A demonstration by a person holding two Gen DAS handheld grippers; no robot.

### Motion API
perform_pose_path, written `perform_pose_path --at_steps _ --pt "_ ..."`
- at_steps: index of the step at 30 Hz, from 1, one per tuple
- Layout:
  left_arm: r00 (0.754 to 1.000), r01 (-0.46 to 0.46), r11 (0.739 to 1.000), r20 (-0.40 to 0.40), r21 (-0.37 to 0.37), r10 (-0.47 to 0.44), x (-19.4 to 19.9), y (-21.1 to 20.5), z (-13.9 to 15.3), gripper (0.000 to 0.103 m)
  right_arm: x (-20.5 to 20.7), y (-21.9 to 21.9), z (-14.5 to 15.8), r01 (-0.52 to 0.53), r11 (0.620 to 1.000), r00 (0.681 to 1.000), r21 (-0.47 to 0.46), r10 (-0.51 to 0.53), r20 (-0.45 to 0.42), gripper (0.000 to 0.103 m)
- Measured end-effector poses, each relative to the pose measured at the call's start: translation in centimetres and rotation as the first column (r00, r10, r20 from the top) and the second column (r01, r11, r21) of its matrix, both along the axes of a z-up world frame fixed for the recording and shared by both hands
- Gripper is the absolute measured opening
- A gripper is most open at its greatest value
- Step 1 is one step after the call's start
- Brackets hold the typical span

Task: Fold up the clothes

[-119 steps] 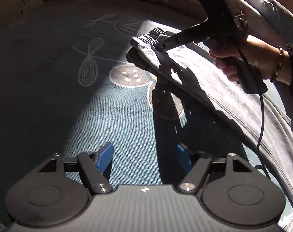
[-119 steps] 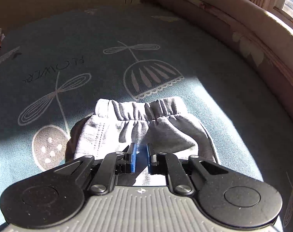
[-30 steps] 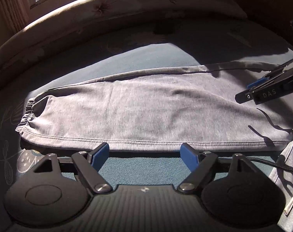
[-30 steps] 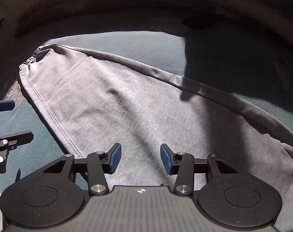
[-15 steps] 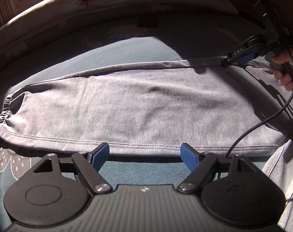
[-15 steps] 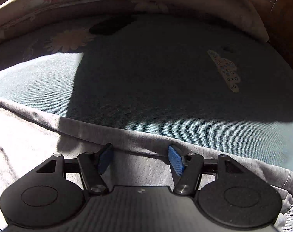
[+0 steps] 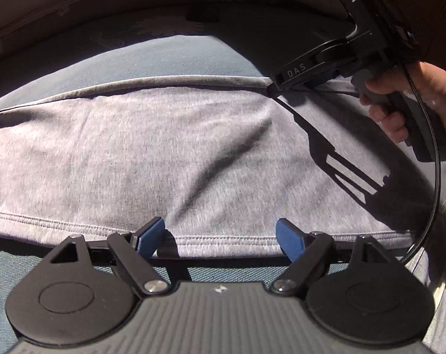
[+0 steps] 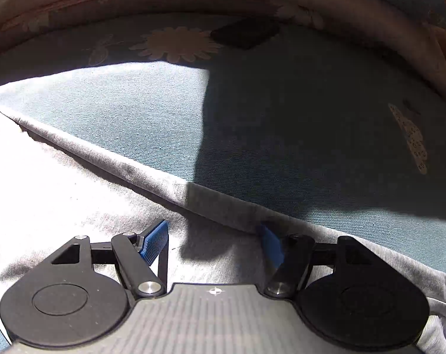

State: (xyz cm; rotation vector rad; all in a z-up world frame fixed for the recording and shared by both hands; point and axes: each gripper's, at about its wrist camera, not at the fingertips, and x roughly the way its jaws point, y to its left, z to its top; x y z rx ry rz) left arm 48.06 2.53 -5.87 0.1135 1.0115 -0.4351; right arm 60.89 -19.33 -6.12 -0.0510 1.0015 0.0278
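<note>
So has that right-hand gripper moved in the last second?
Yes. The right gripper has travelled across the grey trousers to their far folded edge, toward the blue bedsheet; its jaws have just been opening, clamping nothing.

The grey garment point(image 7: 169, 153) runs past the left edge of the left wrist view, so its end there cannot be seen; to the right of the blue fingers point(image 7: 287, 240) it passes under shadow and out of frame. In the right wrist view it is cut off left and right of the fingers point(image 8: 156, 240), and glare left of them washes out its weave. The hand point(image 7: 411, 100) is cropped at the right edge. A dark flat thing point(image 8: 246, 34) far beyond the fingers is too blurred to identify.
</note>
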Motion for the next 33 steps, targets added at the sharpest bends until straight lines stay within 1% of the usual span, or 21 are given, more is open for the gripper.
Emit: perform_pose_path --at_steps 2,4,7,10,11,14,16,18,21,24,26,28,30,33 --pt "1.0 0.004 1.0 0.0 -0.002 -0.004 0.0 0.2 0.4 0.083 1.1 -0.8 0.5 0.005 0.999 1.0 0.036 -0.005 -0.009 0.074" --pt "1.0 0.014 1.0 0.016 -0.005 -0.014 0.1 0.5 1.0 0.083 1.1 -1.6 1.7 -0.014 0.997 1.0 0.08 0.015 -0.014 0.074" --pt "0.999 0.009 1.0 0.033 0.011 -0.01 0.4 1.2 1.8 0.083 -0.9 -2.2 3.6 -0.093 0.994 0.996 0.065 0.092 0.012 0.074" --pt "0.999 -0.01 1.0 0.046 0.025 0.009 0.2 2.3 2.4 0.083 -4.2 -4.3 4.8 -0.079 0.994 0.997 0.081 0.078 0.007 0.074" --pt "0.998 -0.017 0.999 0.053 0.035 0.015 0.1 2.6 2.6 0.083 -5.2 -5.1 4.9 -0.063 0.995 0.998 0.081 0.063 -0.001 0.074" --pt "0.997 -0.045 0.996 0.066 0.076 0.04 -0.4 3.4 2.6 0.083 -8.8 -8.3 4.5 0.024 0.999 1.0 0.04 -0.024 -0.008 0.075" --pt "0.996 -0.071 0.994 0.058 0.089 0.066 -0.9 3.9 2.5 0.083 -10.6 -10.7 3.4 0.101 0.995 0.995 0.022 -0.101 -0.022 0.075" --pt "0.995 -0.097 0.991 0.044 0.09 0.093 -1.4 4.2 2.4 0.083 -11.5 -13.2 1.7 0.195 0.981 0.98 0.021 -0.194 -0.035 0.075" --pt "0.992 -0.128 0.987 0.032 0.099 0.125 -1.9 4.3 2.4 0.083 -11.9 -15.6 0.2 0.285 0.958 0.959 0.043 -0.284 -0.006 0.075" --pt "0.99 -0.141 0.985 0.026 0.099 0.139 -2.6 3.9 2.8 0.083 -10.3 -17.0 -0.5 0.312 0.948 0.948 0.057 -0.314 0.042 0.082" --pt "0.989 -0.149 0.984 0.031 0.101 0.147 -2.9 3.6 3.2 0.083 -9.1 -17.7 -0.4 0.32 0.945 0.945 0.069 -0.324 0.049 0.086" --pt "0.988 -0.156 0.982 0.041 0.105 0.152 -3.3 3.2 3.8 0.083 -8.2 -18.4 0.3 0.311 0.948 0.948 0.074 -0.315 0.051 0.085" --pt "0.986 -0.159 0.982 0.057 0.103 0.154 -3.7 2.9 4.5 0.083 -8.3 -18.9 1.9 0.287 0.954 0.954 0.091 -0.293 0.059 0.085" --pt "0.985 -0.165 0.981 0.066 0.106 0.158 -4.5 2.4 5.5 0.083 -10.8 -18.2 5.6 0.207 0.972 0.972 0.109 -0.217 0.091 0.085"
